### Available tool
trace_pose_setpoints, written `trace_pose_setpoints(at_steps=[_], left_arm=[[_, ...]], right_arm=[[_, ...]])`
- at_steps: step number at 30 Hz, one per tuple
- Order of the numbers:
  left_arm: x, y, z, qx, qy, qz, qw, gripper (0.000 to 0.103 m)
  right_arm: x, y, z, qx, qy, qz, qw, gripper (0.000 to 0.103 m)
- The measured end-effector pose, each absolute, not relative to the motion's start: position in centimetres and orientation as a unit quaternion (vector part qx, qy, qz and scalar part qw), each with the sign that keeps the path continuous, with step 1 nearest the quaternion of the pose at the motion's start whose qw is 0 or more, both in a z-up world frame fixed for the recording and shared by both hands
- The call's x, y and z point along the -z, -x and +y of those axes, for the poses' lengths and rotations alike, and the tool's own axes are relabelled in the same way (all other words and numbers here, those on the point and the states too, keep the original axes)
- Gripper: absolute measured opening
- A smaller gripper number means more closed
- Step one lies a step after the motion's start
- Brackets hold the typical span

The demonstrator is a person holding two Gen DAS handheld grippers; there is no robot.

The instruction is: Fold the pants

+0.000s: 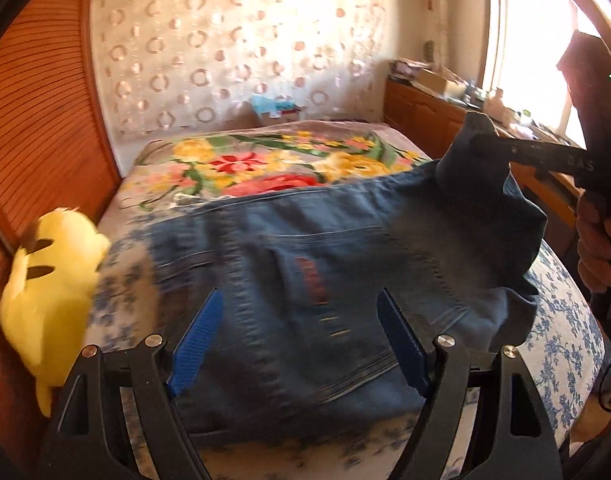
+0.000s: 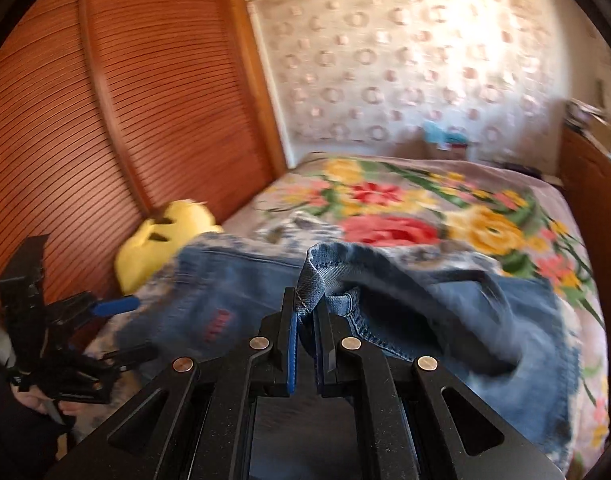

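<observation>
Blue jeans (image 1: 305,280) lie across the bed, partly folded, with a red patch showing. My left gripper (image 1: 301,320) is open, its blue pads wide apart just above the jeans and holding nothing. My right gripper (image 2: 307,316) is shut on an edge of the jeans (image 2: 317,272) and lifts that part off the bed. In the left wrist view the right gripper (image 1: 501,148) comes in from the right with the raised denim hanging from it. The left gripper (image 2: 117,306) shows at the left of the right wrist view.
The bed has a blue-flowered sheet (image 1: 561,320) and a bright floral blanket (image 1: 265,164) at the far end. A yellow plush toy (image 1: 45,280) lies at the left edge against a slatted wooden wardrobe (image 1: 37,120). A wooden cabinet (image 1: 425,116) stands right of the bed under a window.
</observation>
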State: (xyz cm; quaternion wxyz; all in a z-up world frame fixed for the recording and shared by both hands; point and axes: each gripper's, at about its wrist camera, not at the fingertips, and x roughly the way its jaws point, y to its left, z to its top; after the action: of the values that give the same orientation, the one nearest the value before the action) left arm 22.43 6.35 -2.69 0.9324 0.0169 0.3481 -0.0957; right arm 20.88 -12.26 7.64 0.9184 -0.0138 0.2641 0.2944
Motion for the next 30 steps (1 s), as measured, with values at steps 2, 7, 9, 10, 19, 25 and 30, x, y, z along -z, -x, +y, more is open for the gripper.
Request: trace_pose_setpoints(at_steps=[2, 7, 9, 10, 19, 25, 30], left_arm=[[2.6, -21.8, 7.8, 0.084, -0.008, 0.344, 0.935, 0.08], [3.0, -21.1, 9.8, 0.069, 0.003, 0.344, 0.936, 0.08], [3.1, -21.0, 9.9, 0.071, 0.003, 0.344, 0.936, 0.08], [3.2, -21.1, 9.8, 0.072, 0.002, 0.344, 0.936, 0.08], [3.6, -21.8, 7.6, 0.105, 0.002, 0.342, 0.934, 0.08], [4.9, -23.6, 5.2, 0.146, -0.002, 0.36, 0.922, 0.07], [6.1, -24.7, 4.0, 0.157, -0.008, 0.378, 0.913, 0.049]], right_arm=[[-7.9, -20.5, -10.0, -0.325, 0.018, 0.266, 0.908, 0.006], [-7.3, -20.9, -6.7, -0.359, 0.04, 0.284, 0.888, 0.01], [-7.0, -21.4, -6.8, -0.358, 0.054, 0.288, 0.887, 0.019], [-6.9, -21.4, -7.0, -0.352, 0.059, 0.286, 0.889, 0.026], [-8.3, -21.8, -11.1, -0.276, 0.073, 0.275, 0.918, 0.041], [-6.3, -22.2, -11.7, -0.25, 0.064, 0.315, 0.913, 0.041], [-4.3, -25.2, -10.5, -0.249, 0.065, 0.355, 0.899, 0.041]])
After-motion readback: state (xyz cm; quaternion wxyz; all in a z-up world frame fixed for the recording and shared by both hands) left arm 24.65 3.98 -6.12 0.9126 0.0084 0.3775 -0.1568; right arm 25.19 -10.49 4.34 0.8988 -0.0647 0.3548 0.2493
